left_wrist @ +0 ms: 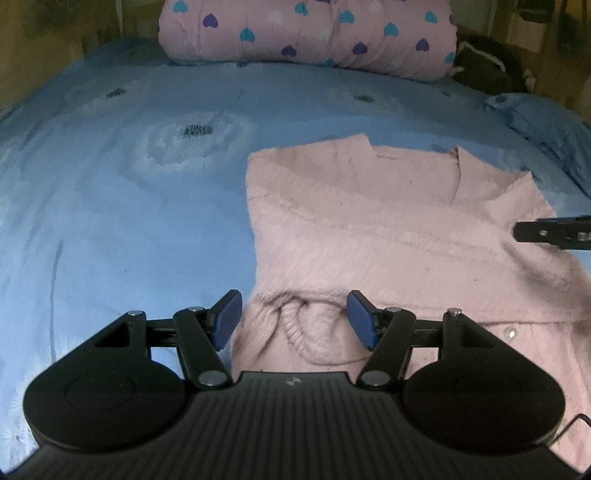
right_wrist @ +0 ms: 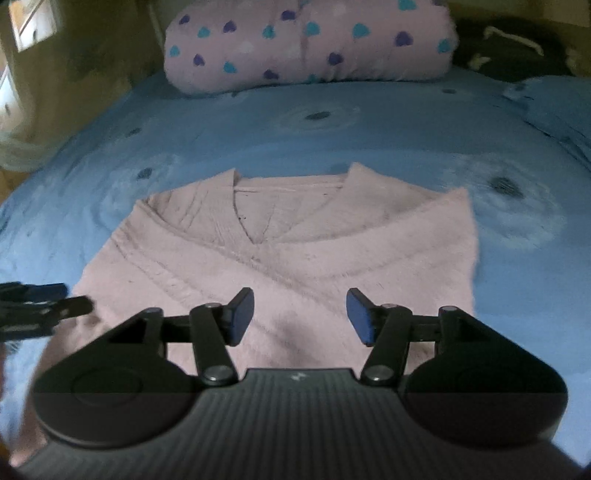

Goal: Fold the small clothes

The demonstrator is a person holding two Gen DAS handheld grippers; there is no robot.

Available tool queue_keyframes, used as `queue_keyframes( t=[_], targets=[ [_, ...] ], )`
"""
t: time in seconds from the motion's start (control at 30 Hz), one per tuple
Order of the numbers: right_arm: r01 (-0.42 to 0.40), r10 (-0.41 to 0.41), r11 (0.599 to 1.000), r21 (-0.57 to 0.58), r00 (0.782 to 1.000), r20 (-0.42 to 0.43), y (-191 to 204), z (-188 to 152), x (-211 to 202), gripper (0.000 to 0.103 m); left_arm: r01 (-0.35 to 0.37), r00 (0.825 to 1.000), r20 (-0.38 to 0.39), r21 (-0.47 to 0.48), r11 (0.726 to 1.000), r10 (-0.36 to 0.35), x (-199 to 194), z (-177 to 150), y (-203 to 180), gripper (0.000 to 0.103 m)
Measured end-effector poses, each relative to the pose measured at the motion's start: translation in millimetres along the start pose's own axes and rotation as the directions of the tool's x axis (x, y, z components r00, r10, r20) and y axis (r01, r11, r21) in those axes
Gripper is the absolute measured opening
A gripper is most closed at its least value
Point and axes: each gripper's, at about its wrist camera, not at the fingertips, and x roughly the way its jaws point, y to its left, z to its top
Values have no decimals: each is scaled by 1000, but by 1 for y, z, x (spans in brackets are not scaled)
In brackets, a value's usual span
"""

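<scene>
Jaws: left gripper [left_wrist: 293,319] parted, empty, over a ribbed cuff [left_wrist: 295,332]; right gripper [right_wrist: 300,315] parted, empty, above the fabric.
Cardigan: pink cardigan [right_wrist: 295,251], sleeves folded across, neckline far.
Bed: blue sheet [left_wrist: 129,203] underneath.
Far: heart-print bolster [left_wrist: 306,33].

A fuzzy, ribbed pink knit is seen on the sweater [right_wrist: 295,258]. Smooth matt cotton covers the bed [left_wrist: 110,203]. Matt black plastic, ridged, with dull metal pins, forms the left gripper [left_wrist: 293,319]; a soft printed pillow [left_wrist: 306,33] is noted at twelve o'clock.
</scene>
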Motion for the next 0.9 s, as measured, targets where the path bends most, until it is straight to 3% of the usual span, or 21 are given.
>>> queue_keyframes(
  t=[0.13,0.27,0.33,0.4,0.47,0.67,0.83,0.9],
  targets=[
    [-8,6,999,-47,999,-39,4,2,28,58,-2,1000,-17,-6,1000,2,3,-2,3,68],
    [-45,42,998,-54,997,-62,8,-4,38,55,-46,998,-44,15,999,47,12,-4,0,68],
    [-72,68,995,-65,996,-66,10,-6,40,40,-58,997,-52,25,998,59,17,-6,-2,69],
    [-98,93,993,-71,993,-66,13,-5,39,13,-60,997,-54,21,998,62,20,-6,-2,69],
    [-100,95,990,-95,994,-58,16,-1,36,11,-62,996,-56,9,998,62,21,-6,0,69],
    [24,-12,990,-136,996,93,16,14,27,11,-65,996,-62,-9,998,64,23,-6,4,72],
    [4,-3,995,-95,1000,15,4,10,61,15,-63,996,-57,0,998,63,21,-4,4,72],
    [-10,12,999,-50,999,38,-3,9,56,23,-44,999,-32,5,999,44,12,-3,3,72]
  ],
)
